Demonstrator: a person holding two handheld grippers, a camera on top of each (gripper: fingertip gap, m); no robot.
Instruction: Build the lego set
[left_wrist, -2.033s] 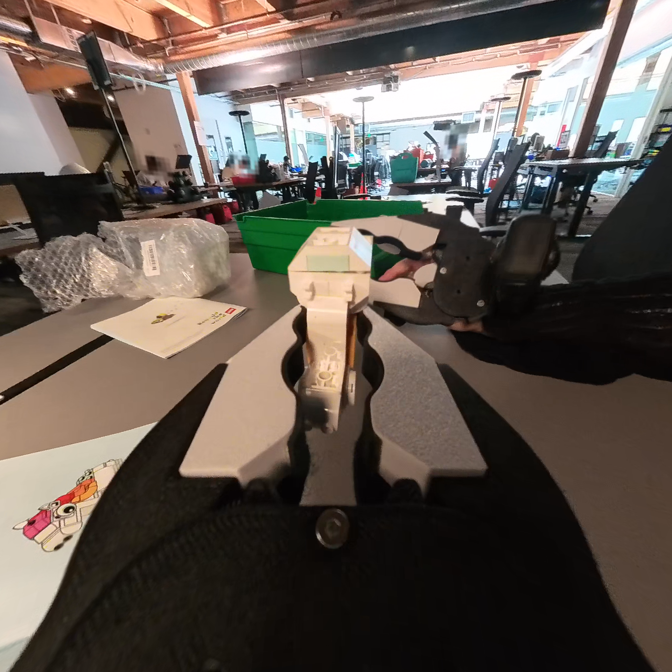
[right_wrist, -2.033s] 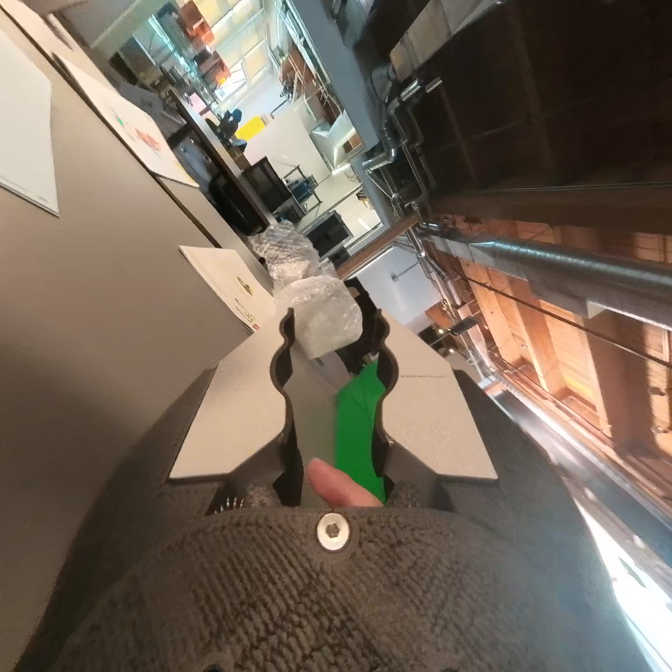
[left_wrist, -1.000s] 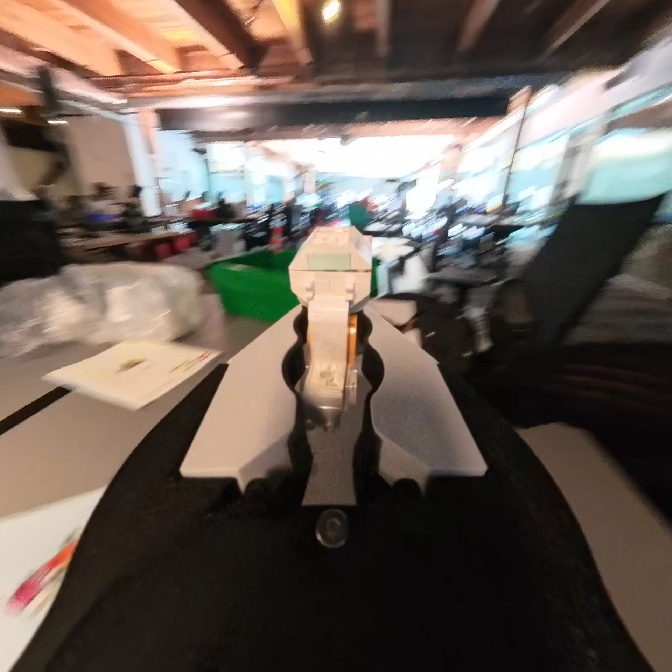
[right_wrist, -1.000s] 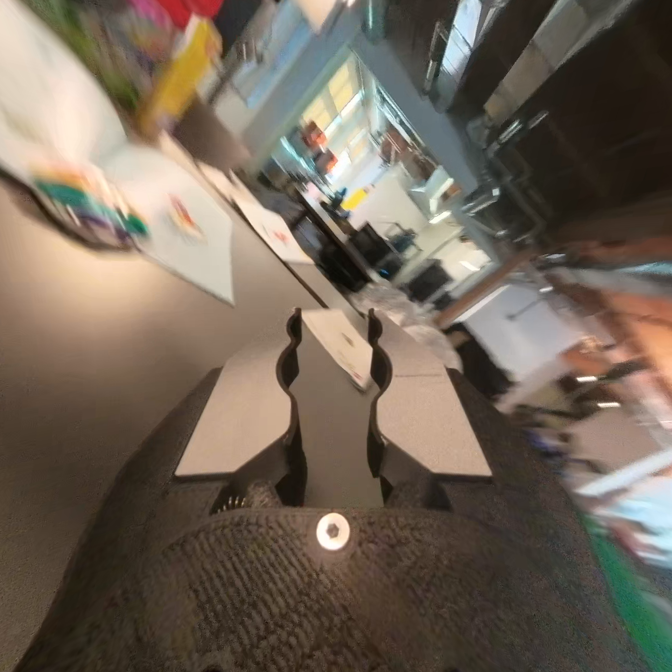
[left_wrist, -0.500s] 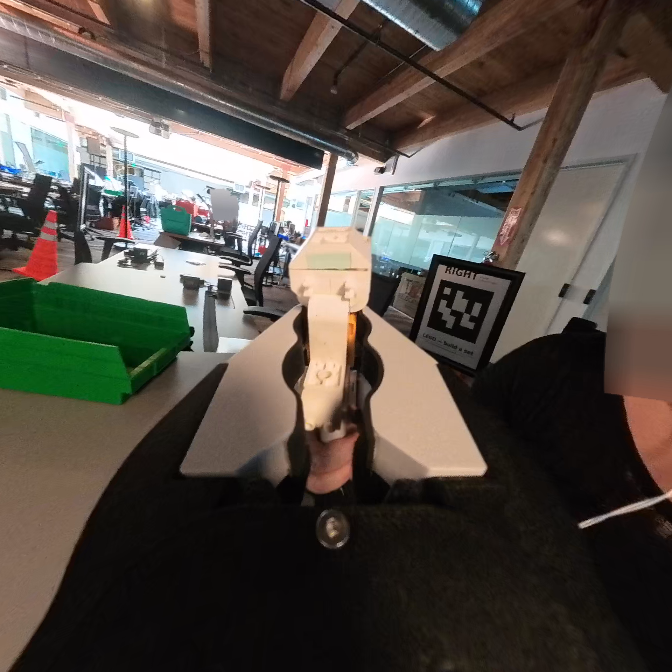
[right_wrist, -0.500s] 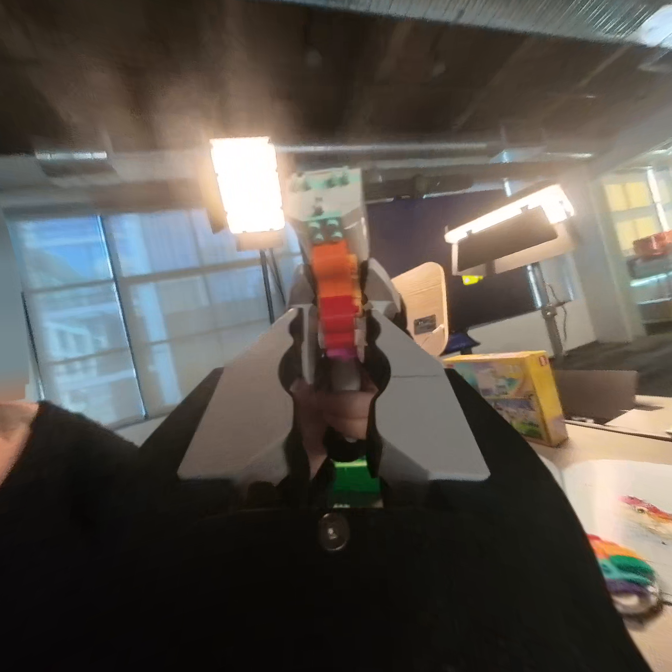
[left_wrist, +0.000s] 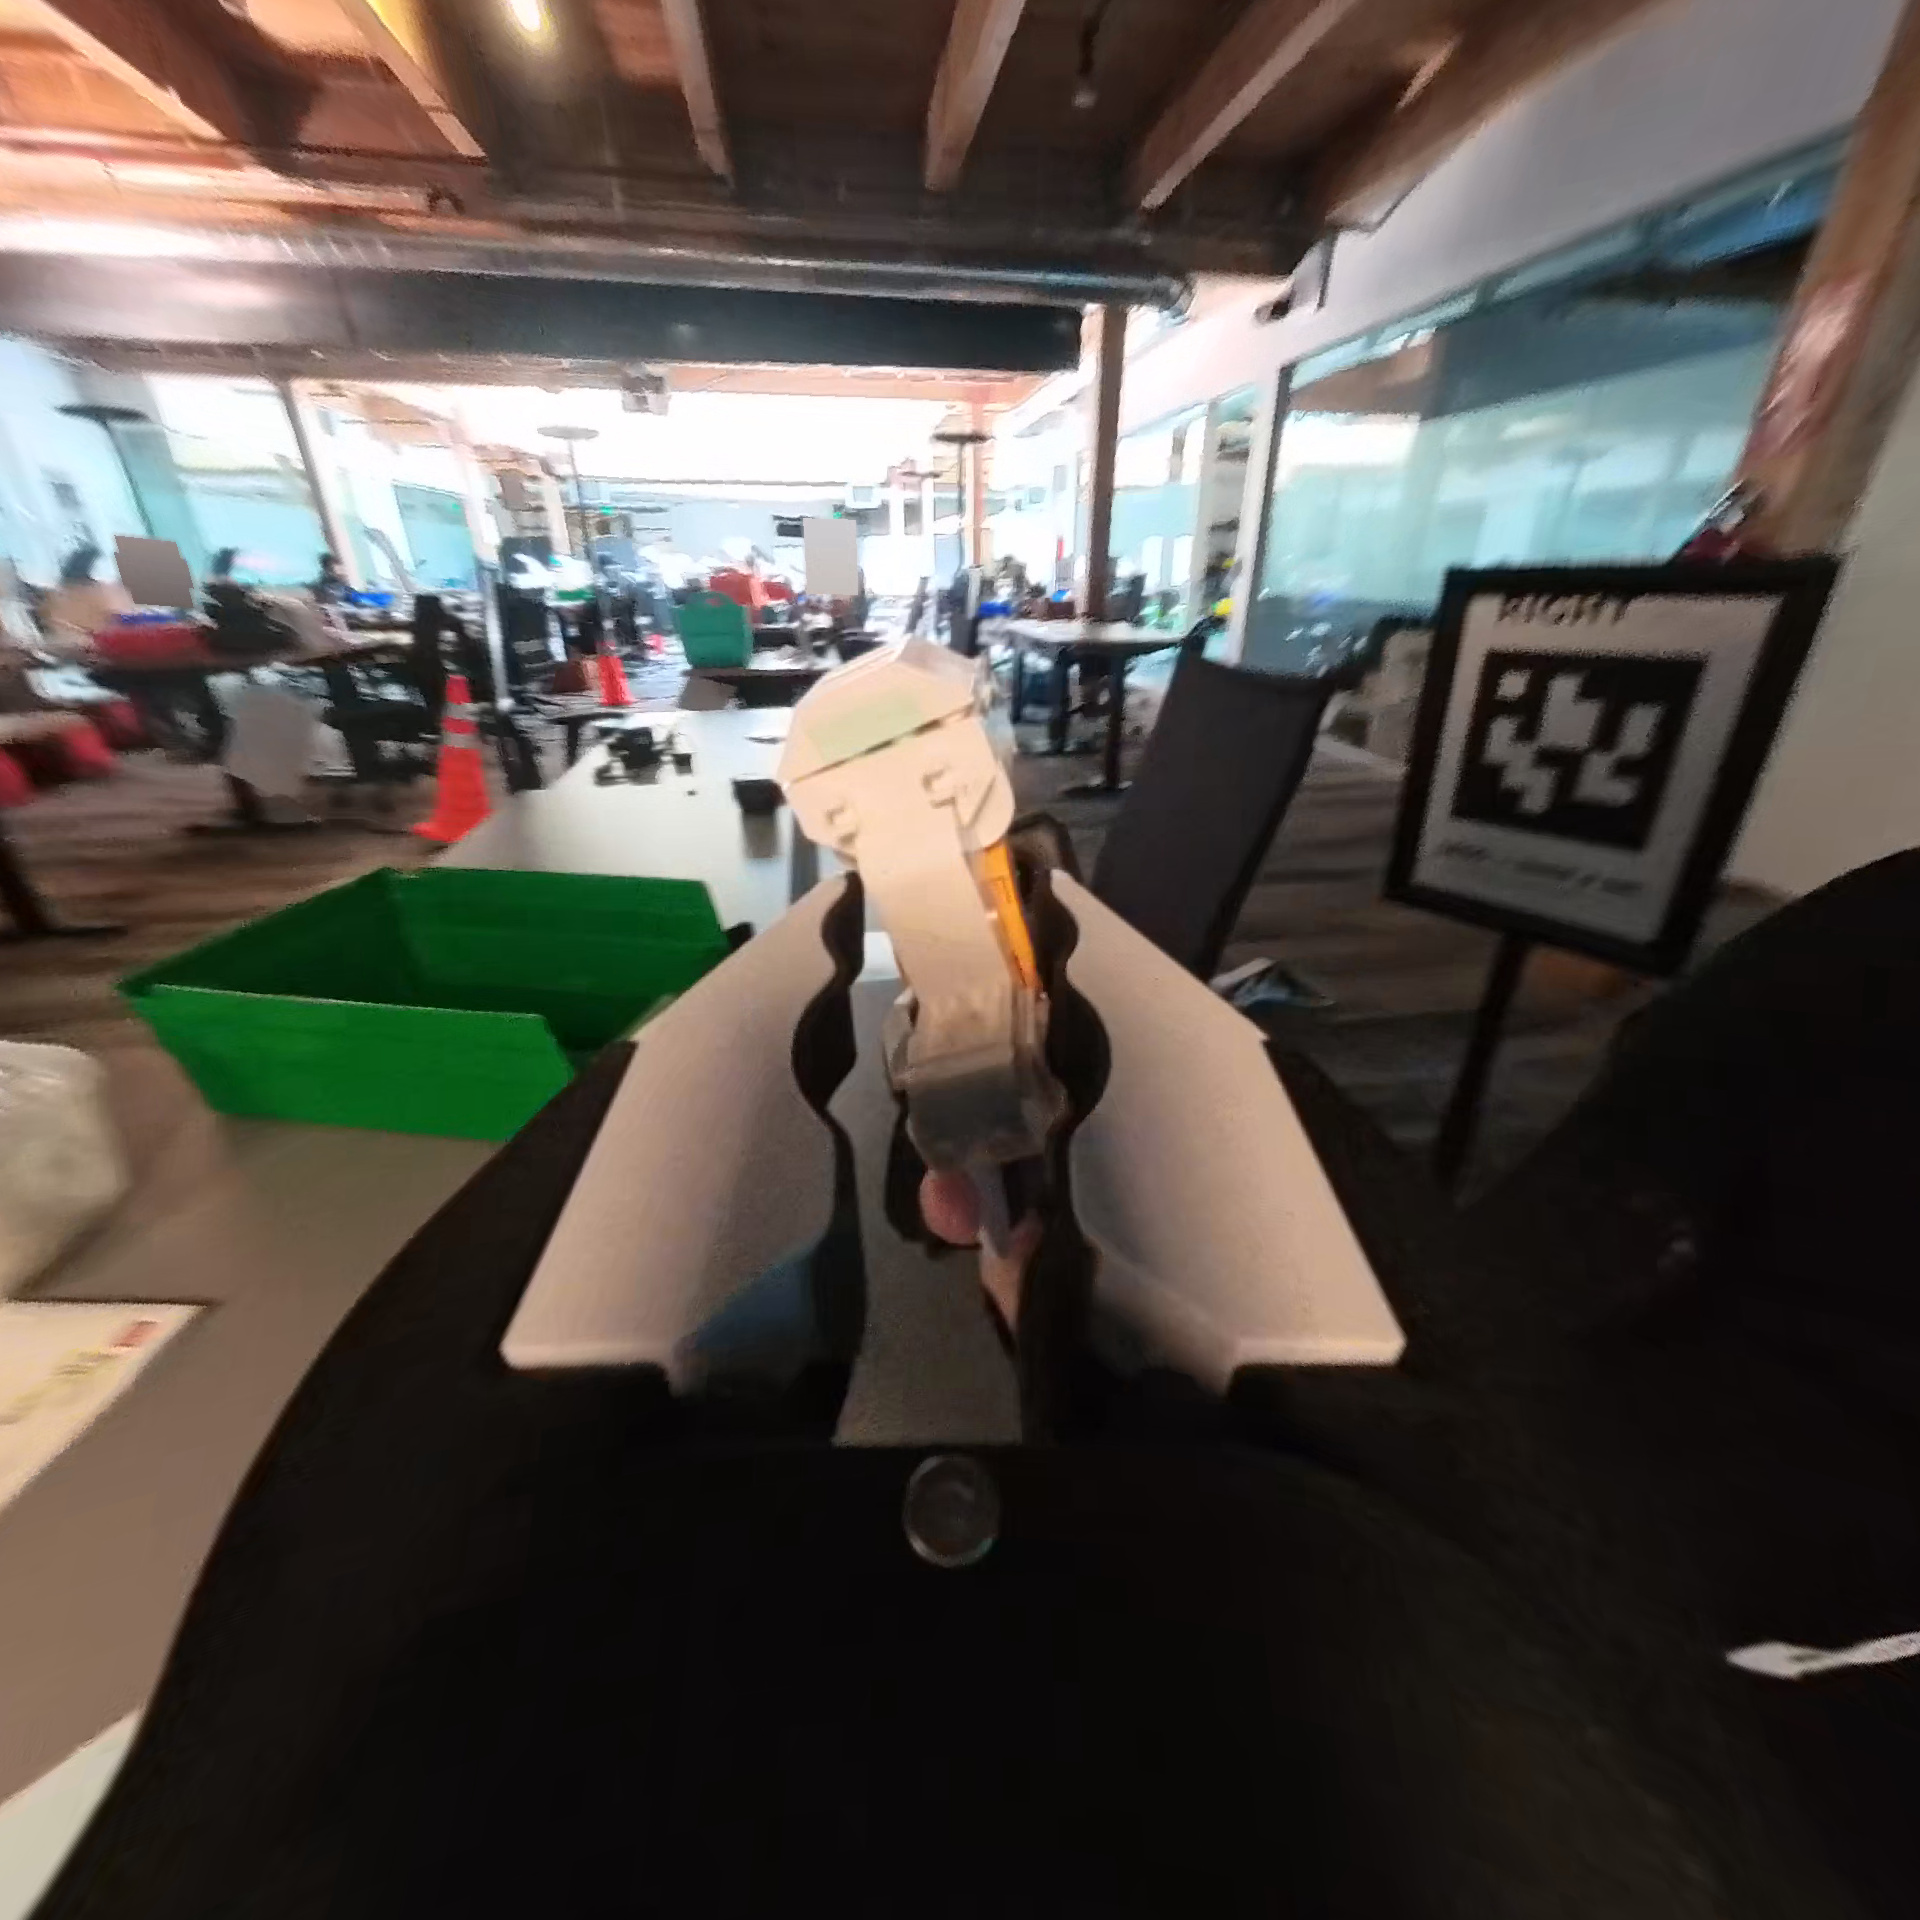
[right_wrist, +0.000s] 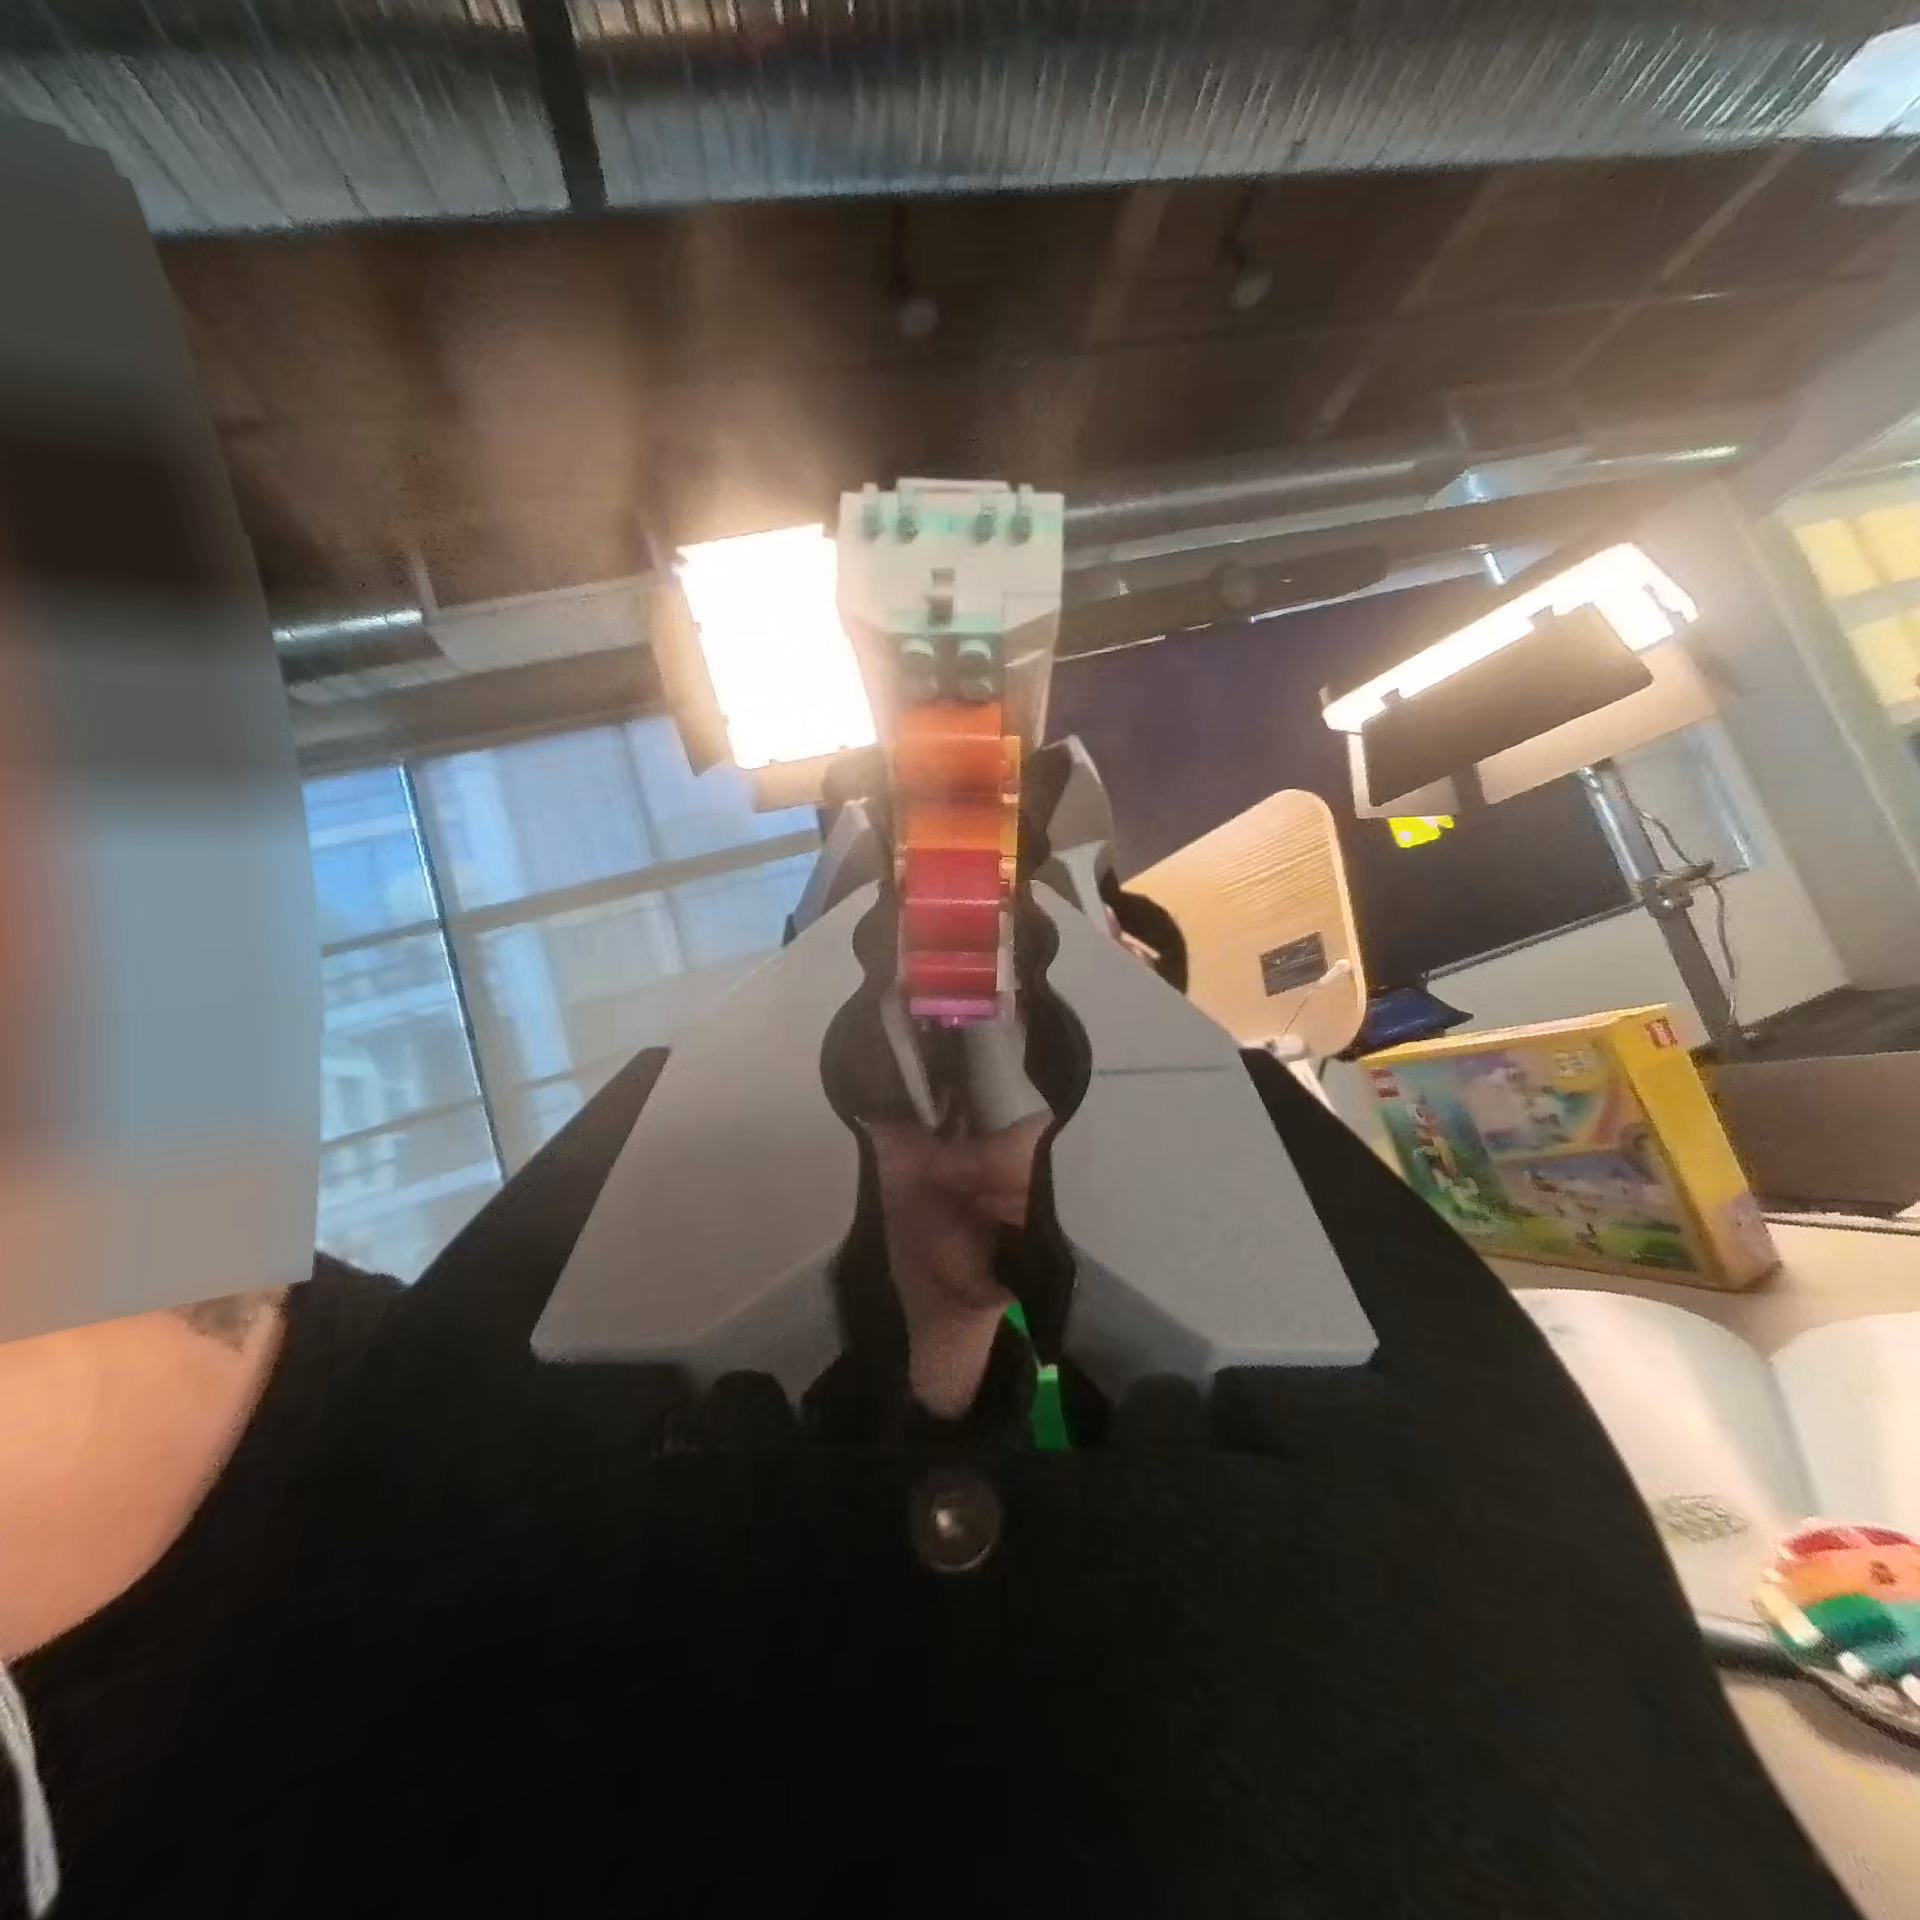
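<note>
A white lego assembly (left_wrist: 914, 790) stands up between the fingers of my left gripper (left_wrist: 945, 894). It leans against the right finger, and a gap shows at the left finger, so the jaws stand slightly apart. In the right wrist view the same assembly (right_wrist: 951, 810) shows its orange, red and pink spine and teal studs. My right gripper (right_wrist: 954, 925) is closed on its sides. The left gripper's fingers (right_wrist: 836, 831) show just behind it. A bare fingertip (left_wrist: 951, 1205) touches the assembly's lower end. Both views are motion-blurred.
A green bin (left_wrist: 416, 997), bubble wrap (left_wrist: 42, 1153) and a booklet (left_wrist: 73, 1361) lie on the grey table (left_wrist: 260, 1247). A framed marker sign (left_wrist: 1600, 748) stands at the right. A yellow lego box (right_wrist: 1558, 1153), an open instruction book (right_wrist: 1714, 1434) and a colourful lego build (right_wrist: 1849, 1621) sit at the right. My two grippers' fingertips are within a few centimetres of each other.
Both grippers swung up from the table towards the person. The right gripper, empty a second ago, now grips the assembly. The assembly has tilted within the left gripper, whose jaws have loosened.
</note>
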